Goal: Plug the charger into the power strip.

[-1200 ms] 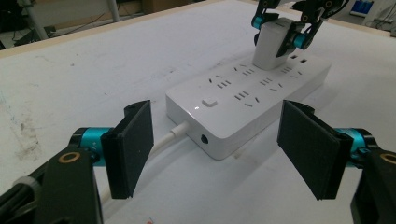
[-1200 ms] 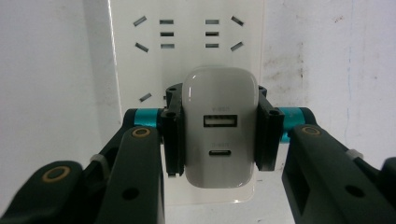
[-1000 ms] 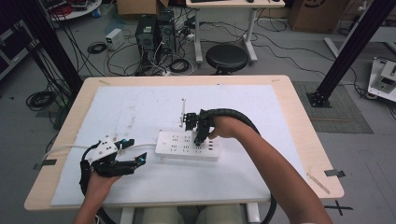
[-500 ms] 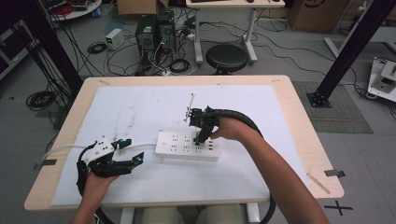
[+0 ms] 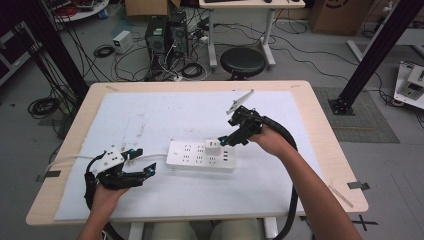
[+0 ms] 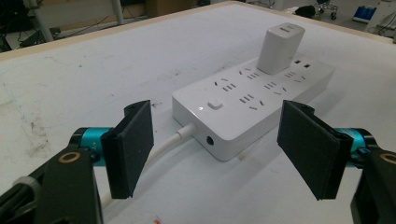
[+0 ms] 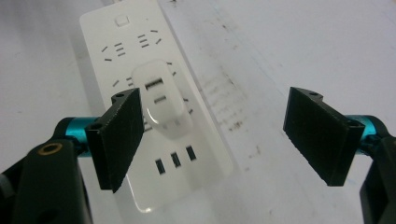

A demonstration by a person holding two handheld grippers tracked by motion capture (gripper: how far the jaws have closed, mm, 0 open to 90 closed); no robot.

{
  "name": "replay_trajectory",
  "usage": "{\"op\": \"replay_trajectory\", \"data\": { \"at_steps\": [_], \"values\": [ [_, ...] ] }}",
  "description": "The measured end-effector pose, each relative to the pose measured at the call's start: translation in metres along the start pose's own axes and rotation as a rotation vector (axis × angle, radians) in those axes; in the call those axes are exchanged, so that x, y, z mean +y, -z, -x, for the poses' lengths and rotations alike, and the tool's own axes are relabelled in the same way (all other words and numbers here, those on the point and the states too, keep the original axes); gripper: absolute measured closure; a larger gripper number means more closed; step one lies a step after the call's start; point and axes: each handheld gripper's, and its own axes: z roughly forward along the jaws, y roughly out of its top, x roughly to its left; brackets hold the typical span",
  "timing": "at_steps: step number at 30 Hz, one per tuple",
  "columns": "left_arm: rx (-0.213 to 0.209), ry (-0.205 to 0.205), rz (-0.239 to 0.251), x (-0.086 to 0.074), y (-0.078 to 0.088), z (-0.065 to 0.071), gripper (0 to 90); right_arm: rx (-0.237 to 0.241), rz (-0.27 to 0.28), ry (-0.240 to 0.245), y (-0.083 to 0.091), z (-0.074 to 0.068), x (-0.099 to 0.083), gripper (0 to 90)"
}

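High view: white power strip [image 5: 201, 155] lies mid-surface [image 5: 320, 150], a white USB charger [image 5: 212, 147] plugged into it; right claw [image 5: 226, 141] released just beside the charger, left claw [image 5: 141, 161] released near the strip's cable end. Charger looks rigid, light and smooth, probably seated tight. Best hold is likely across its flat sides, with the strip braced.

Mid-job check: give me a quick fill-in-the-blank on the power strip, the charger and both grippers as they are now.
1. The white USB charger is plugged into the ____.
2. The right gripper has its fingers ____ and grips nothing.
3. The left gripper points at the strip's end where the ____ comes out.
4. The power strip lies on a ____ mat.

Missing words: power strip; open; cable; white
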Motion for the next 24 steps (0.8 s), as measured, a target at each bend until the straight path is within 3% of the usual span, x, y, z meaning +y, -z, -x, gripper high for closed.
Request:
{"op": "replay_trajectory", "data": {
  "at_steps": [5,10,17,24],
  "values": [
    [-0.007,-0.001,-0.002,0.001,-0.003,0.002,27.0,-0.025,0.053,-0.054,0.013,0.004,-0.022,21.0],
    [-0.004,-0.001,0.006,0.001,-0.003,0.002,27.0,-0.028,0.075,-0.072,0.023,0.002,-0.040,20.9],
    [-0.005,0.002,0.019,0.002,-0.003,0.002,27.0,-0.071,0.126,-0.129,0.035,-0.001,-0.074,14.9],
    [-0.001,0.010,0.032,0.003,-0.003,-0.001,27.0,-0.102,0.175,-0.161,0.048,-0.003,-0.094,13.3]
  ]
}}
